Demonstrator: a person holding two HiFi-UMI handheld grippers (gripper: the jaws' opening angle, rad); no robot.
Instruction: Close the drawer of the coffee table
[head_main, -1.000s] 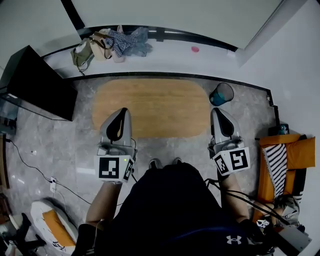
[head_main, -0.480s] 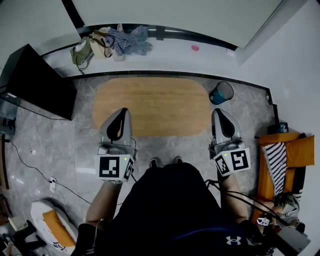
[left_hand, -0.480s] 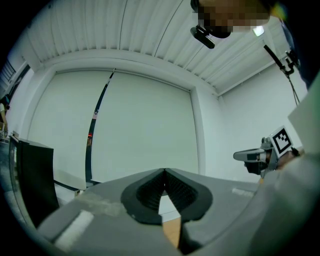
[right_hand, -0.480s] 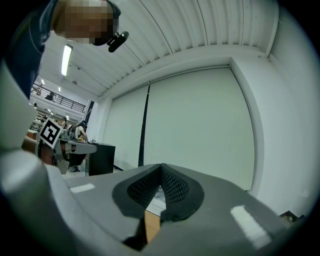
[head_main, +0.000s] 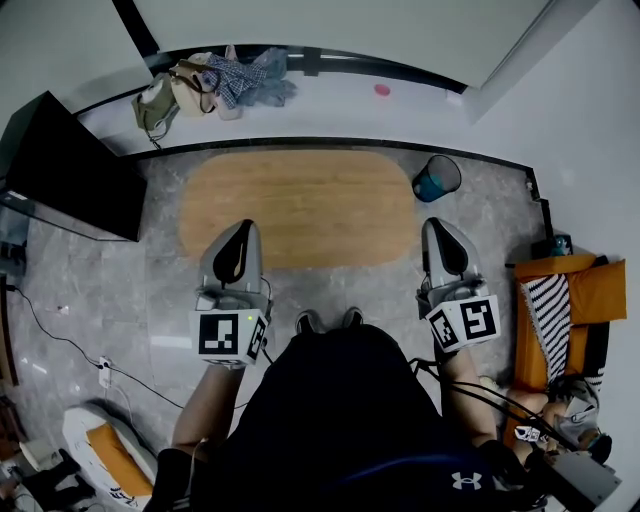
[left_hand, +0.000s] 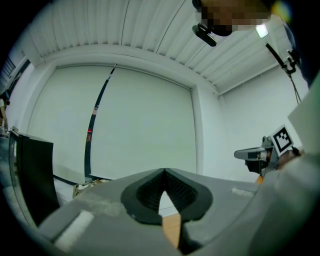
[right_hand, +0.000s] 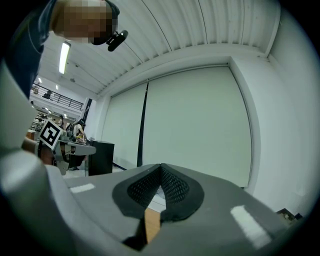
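Grey stone floor (head_main: 160, 260) is seen from above, and a low oval wooden bench (head_main: 300, 205), the coffee table of the task, is placed in the middle of it before a white wall. Nothing is carried on its top. A teal waste bin (head_main: 437, 178) is set just beside its right end, and a heap of clothes and bags (head_main: 215, 85) is left on the ledge behind it.

The drawer cannot be seen. It is covered by the top in the head view, and no drawer front is shown beyond the outline of the wood. This picture would fit a drawer that is already pushed in, and also one that is pulled out only a little, under the near edge, where it is hidden.

The left tongs (head_main: 240, 228) and the right tongs (head_main: 438, 228) are held level at the near long side, well apart, one at each side of the person. Both are pressed together and nothing is pinched in them. Such a pose is judged to be a resting or ready one. Closed tips would also suit pushing better than gripping.
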